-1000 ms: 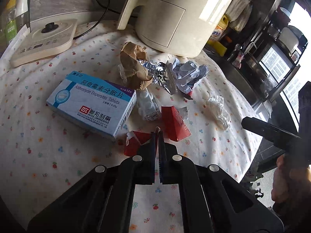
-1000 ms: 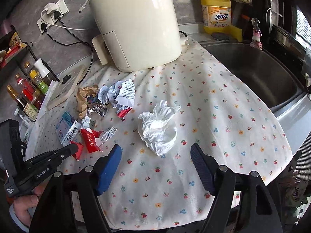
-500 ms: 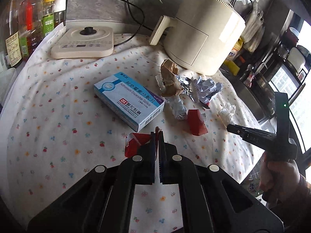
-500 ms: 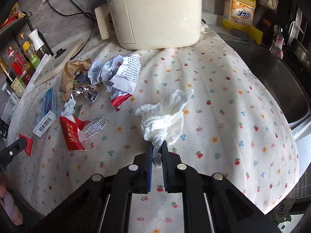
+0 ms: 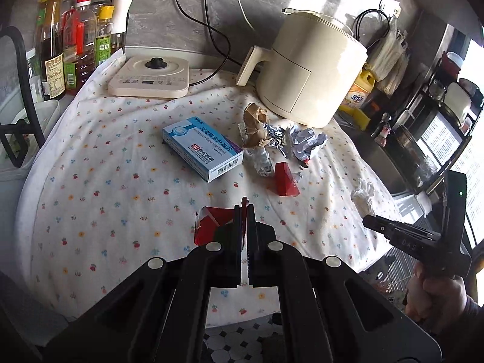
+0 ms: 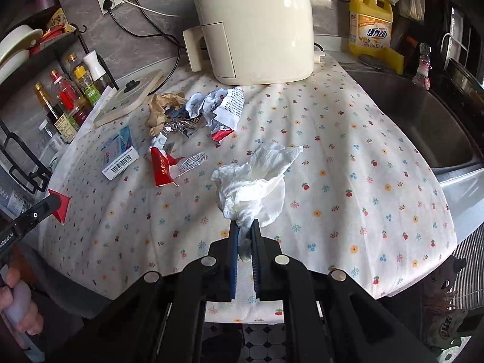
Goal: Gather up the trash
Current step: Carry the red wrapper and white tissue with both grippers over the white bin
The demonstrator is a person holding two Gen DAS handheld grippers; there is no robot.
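The left gripper [image 5: 244, 208] was clamped tight on a red wrapper scrap [image 5: 211, 224], held above the near edge of the floral-clothed surface [image 5: 106, 181]. The right gripper [image 6: 244, 227] was pinched on the tail of a crumpled white tissue [image 6: 257, 178], the rest of it bunched out ahead of the fingertips. Beyond them, the uncollected trash lay mid-surface: a second red wrapper [image 6: 161, 166], a blue medicine box [image 5: 202, 148] beside it, then a cluster of brown paper [image 5: 255, 124], foil [image 6: 178, 127] and crumpled printed paper [image 6: 224, 109]. Behind that cluster stood the cream air fryer [image 6: 254, 21], with the sink [image 6: 417, 121] off to the right.
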